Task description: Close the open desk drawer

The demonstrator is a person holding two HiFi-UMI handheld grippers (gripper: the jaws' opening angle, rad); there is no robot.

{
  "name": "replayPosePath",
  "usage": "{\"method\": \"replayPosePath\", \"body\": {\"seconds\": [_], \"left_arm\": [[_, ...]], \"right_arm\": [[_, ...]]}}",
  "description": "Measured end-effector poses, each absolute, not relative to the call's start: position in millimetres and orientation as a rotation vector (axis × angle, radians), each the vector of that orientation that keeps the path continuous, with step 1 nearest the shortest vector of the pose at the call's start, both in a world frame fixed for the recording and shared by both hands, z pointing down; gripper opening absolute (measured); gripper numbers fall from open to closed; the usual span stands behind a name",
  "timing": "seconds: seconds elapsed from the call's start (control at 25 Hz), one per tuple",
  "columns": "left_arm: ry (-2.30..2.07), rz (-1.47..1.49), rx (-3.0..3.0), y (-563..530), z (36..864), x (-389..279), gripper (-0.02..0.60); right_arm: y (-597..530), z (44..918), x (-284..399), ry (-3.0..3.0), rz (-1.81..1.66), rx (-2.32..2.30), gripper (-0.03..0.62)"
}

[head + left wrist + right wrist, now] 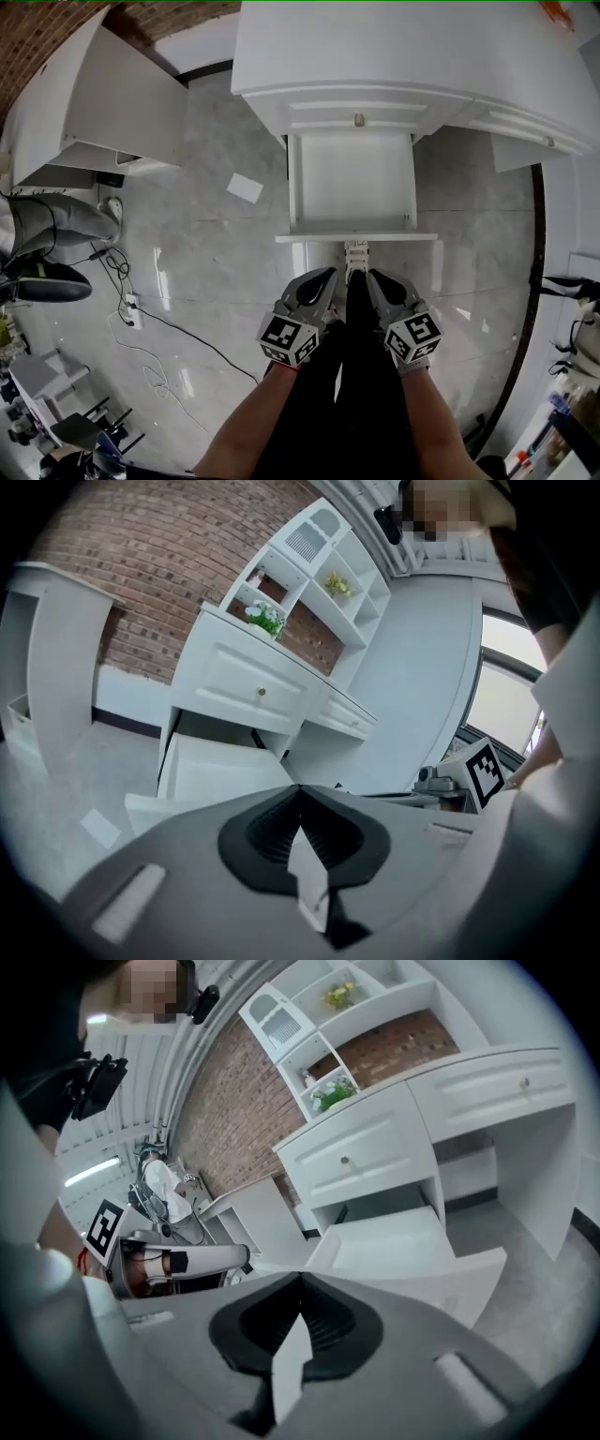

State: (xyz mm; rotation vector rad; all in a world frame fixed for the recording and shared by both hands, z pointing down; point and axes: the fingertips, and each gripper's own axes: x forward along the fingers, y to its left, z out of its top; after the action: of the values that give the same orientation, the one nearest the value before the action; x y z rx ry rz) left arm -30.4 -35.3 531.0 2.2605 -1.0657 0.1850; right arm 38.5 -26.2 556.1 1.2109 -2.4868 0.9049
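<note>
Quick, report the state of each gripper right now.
Left gripper: closed, jaws together, holding nothing.
Right gripper: closed, jaws together, holding nothing.

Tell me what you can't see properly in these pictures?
Drawer back end: head view, the desk top covers it.
Orange thing: head view, cut off by the top edge.
Floor paper: head view, too small to read.
Shelf plant: left gripper view, too small for detail.
</note>
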Motion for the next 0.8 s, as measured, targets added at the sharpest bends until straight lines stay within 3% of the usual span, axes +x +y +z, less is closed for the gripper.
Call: {"method": "replayPosePath", "body": {"seconds": [0.36, 0.8], "left_arm": [[-1.064, 0.238, 2.166, -44, 623, -21, 0.003], [-1.120, 0.209, 2.120, -67, 651, -13, 0.003]], "right_arm": [[-54, 640, 39, -2.392, 0.969, 1.272, -0.002], [-77, 664, 51, -2.371, 1.050, 1.399, 0.000]]}}
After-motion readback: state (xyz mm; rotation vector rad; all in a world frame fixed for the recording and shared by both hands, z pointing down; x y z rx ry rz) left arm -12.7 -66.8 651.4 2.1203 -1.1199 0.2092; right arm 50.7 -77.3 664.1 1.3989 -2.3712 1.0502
